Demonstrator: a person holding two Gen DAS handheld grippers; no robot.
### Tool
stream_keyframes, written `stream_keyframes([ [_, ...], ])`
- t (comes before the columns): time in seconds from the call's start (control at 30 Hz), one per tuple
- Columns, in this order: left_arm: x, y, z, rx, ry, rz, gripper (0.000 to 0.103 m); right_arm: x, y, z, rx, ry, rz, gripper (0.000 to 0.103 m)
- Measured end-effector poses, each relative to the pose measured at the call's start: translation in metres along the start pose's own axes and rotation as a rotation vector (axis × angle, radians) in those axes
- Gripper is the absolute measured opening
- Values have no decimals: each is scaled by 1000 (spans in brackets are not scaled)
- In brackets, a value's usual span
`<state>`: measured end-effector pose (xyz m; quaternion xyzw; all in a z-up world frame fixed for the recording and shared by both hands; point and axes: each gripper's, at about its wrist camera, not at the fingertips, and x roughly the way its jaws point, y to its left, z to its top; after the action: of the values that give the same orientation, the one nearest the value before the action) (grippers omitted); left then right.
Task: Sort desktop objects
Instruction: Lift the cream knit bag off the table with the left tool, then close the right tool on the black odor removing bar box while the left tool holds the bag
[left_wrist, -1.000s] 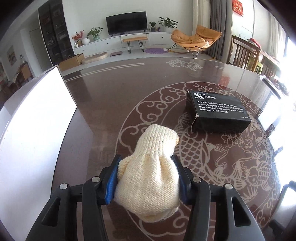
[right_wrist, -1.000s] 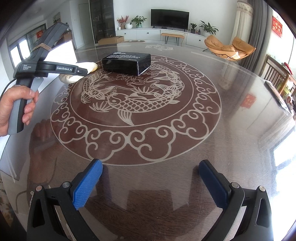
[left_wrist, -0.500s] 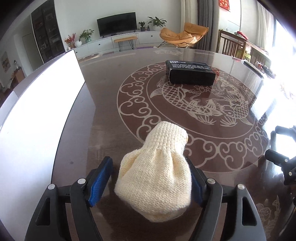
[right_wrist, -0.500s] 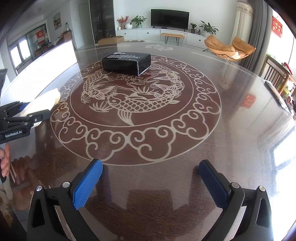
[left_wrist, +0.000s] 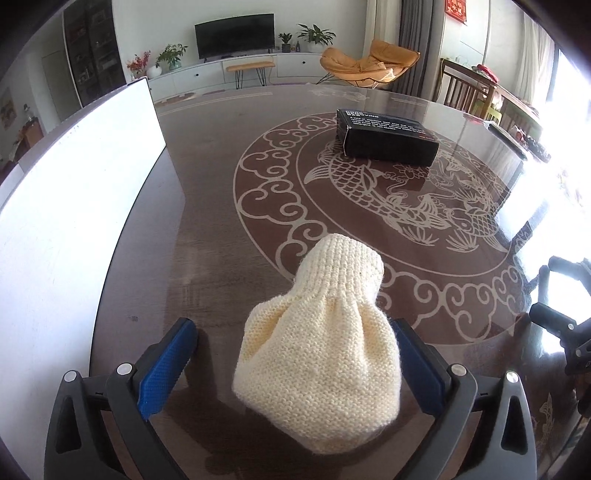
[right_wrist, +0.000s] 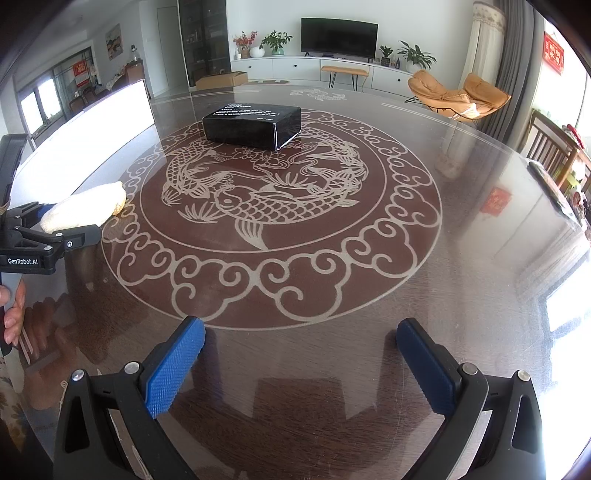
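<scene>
A cream knitted pouch (left_wrist: 325, 350) lies on the dark glass table (left_wrist: 207, 258) near its left side, also seen as the pouch (right_wrist: 85, 208) in the right wrist view. My left gripper (left_wrist: 291, 325) straddles it and its jaws are opening. The left pad stands clear of the knit and the right pad is just at its side. A black box (left_wrist: 388, 136) with white print rests on the fish pattern further off, the same box (right_wrist: 255, 123) in the other view. My right gripper (right_wrist: 300, 326) hovers open over bare table with nothing between its fingers.
A white board (left_wrist: 74, 203) runs along the table's left edge. A person's hand (right_wrist: 11, 310) holds the left gripper's handle. Chairs (right_wrist: 554, 155) stand at the far right of the table. The right gripper's fingers (left_wrist: 554, 317) show at the right edge of the left wrist view.
The left gripper carried the pouch back from beside the black box toward the near left of the table, then spread its jaws off it. The right gripper stayed put.
</scene>
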<state>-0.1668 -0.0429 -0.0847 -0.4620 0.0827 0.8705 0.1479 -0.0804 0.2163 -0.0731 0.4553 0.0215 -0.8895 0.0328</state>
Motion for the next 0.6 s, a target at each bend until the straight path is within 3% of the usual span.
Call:
stream_keyframes([
  [0.1, 0, 1, 0, -2, -1, -1, 103, 6, -2, 10, -82, 33, 56, 103],
  [0.17, 0, 1, 0, -2, -1, -1, 103, 18, -5, 32, -184, 119, 106, 102],
  [0.2, 0, 1, 0, -2, -1, -1, 103, 24, -5, 45, -230, 149, 89, 102],
  [0.27, 0, 1, 0, -2, -1, -1, 103, 26, 1, 76, -320, 108, 30, 102],
  [0.37, 0, 1, 0, -2, -1, -1, 103, 28, 11, 127, -404, 37, 52, 103],
  [0.47, 0, 1, 0, -3, -2, -2, 103, 52, 34, 164, -530, 61, 33, 103],
  [0.6, 0, 1, 0, -3, -2, -2, 103, 90, 57, 189, -619, 120, 28, 103],
])
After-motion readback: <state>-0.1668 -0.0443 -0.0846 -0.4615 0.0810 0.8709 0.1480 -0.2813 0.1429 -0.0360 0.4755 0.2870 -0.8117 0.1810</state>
